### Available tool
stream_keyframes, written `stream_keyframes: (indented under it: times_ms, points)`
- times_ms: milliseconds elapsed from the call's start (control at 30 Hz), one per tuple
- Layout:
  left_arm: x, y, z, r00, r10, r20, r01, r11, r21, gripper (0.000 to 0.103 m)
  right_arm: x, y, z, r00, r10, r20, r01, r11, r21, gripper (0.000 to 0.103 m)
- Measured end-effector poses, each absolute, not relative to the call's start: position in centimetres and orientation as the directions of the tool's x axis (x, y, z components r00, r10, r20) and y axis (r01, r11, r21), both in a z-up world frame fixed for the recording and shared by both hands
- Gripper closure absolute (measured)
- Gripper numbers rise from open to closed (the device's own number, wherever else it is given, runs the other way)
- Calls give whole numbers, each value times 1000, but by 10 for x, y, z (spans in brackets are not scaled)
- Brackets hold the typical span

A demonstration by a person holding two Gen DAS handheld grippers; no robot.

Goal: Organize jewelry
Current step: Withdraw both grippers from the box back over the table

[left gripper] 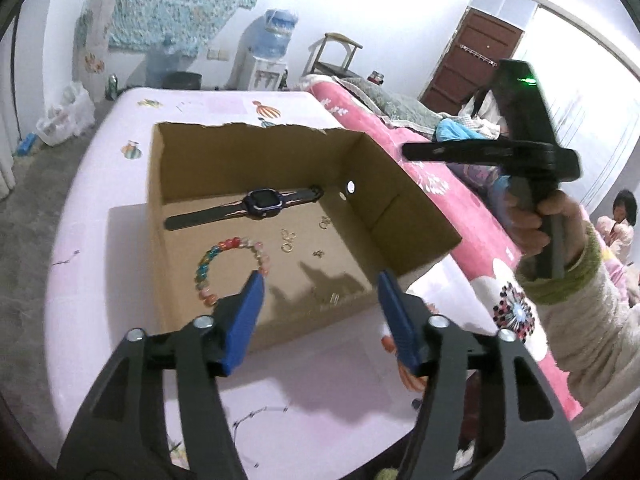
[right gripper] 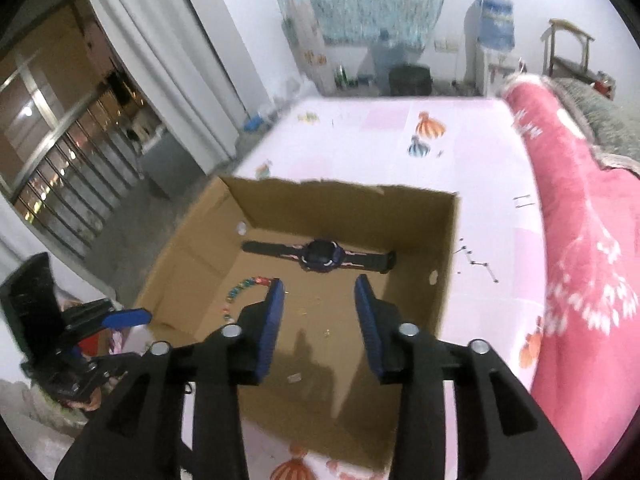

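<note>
The left gripper (left gripper: 320, 292) is hanging over the near edge of the cardboard box (left gripper: 256, 156) with its jaws spread and nothing between them, and the right gripper (right gripper: 320, 300) is likewise standing with its jaws apart and empty above the same box. Inside the box, the watch (left gripper: 256, 200) is lying flat along the far wall, the bead bracelet (left gripper: 224, 264) is resting toward the near left corner, and a few small rings (left gripper: 289, 240) are sitting loose around the middle of the floor. The box itself is sitting on a bed with a pink sheet (left gripper: 224, 104), and a pink blanket (left gripper: 472, 216) is lying just beside the box on its right. Judging from this, the pieces are already gathered in the box, so any further sorting is probably asking for a slow, straight descent onto one piece at a time, keeping clear of the cardboard walls and closing gently on the tiny rings so they are not flicked away.
</note>
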State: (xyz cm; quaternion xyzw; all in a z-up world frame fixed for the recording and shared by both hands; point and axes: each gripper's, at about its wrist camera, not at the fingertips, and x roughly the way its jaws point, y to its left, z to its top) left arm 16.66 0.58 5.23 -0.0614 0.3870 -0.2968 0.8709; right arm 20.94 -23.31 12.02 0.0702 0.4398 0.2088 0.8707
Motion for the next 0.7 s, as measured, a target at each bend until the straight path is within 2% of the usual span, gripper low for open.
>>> stream_keyframes:
  times_ms: [100, 200, 333, 533, 700]
  points:
    - [152, 10, 52, 528, -549, -648, 474, 824, -312, 27, 176, -249, 134, 579, 443, -685, -298, 896, 328, 53]
    - [139, 7, 43, 521, -513, -682, 472, 839, -271, 20, 140, -267, 136, 629, 434, -645, -266, 900, 345, 50]
    - [127, -6, 18, 489, -461, -740, 474, 853, -218, 19, 105, -284, 117, 641, 439, -630, -205, 888, 411, 49]
    - [124, -41, -33, 402, -326, -856, 457, 881, -121, 18, 68, -280, 46, 577, 371, -728, -39, 902, 429, 49]
    - [124, -64, -56, 373, -255, -892, 459, 886, -62, 18, 49, -265, 6, 529, 251, -811, 41, 947, 320, 52]
